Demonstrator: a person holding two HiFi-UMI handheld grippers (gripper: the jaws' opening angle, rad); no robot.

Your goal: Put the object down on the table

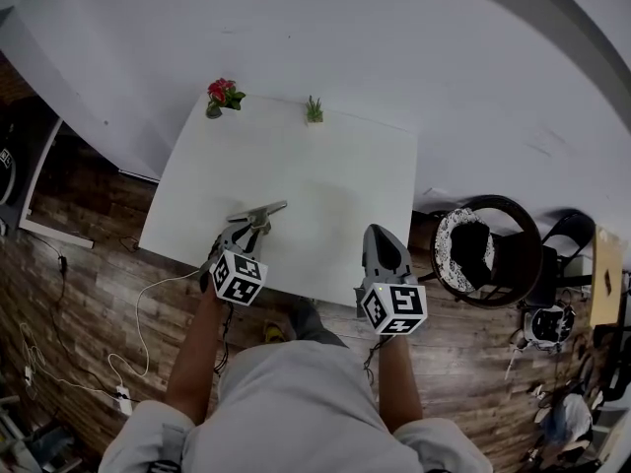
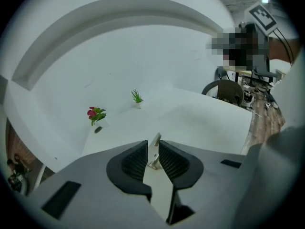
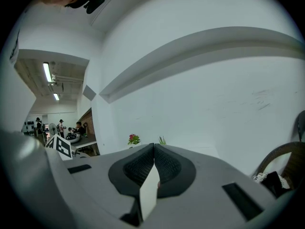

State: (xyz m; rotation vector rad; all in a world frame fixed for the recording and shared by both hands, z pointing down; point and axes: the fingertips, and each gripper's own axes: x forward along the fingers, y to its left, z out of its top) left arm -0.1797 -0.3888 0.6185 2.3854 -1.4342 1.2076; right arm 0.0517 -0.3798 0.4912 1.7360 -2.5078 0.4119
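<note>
Your left gripper (image 2: 152,149) pinches the slim silvery metal piece (image 1: 261,210) over the white rectangular table (image 1: 325,175), right gripper (image 3: 153,149) pressed together empty; next lower and release

- Flowering plant (image 1: 223,95) on the worktop's (image 1: 325,185) far left corner; grassy plant (image 1: 314,109) just right.
- Chair (image 1: 488,249) right of the worktop.
- Metal piece (image 1: 258,210) over its near edge.

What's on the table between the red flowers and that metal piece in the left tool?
Nothing: bare white table lies between the metal piece in the left tool and the red flowers, plainest in the head view.
</note>
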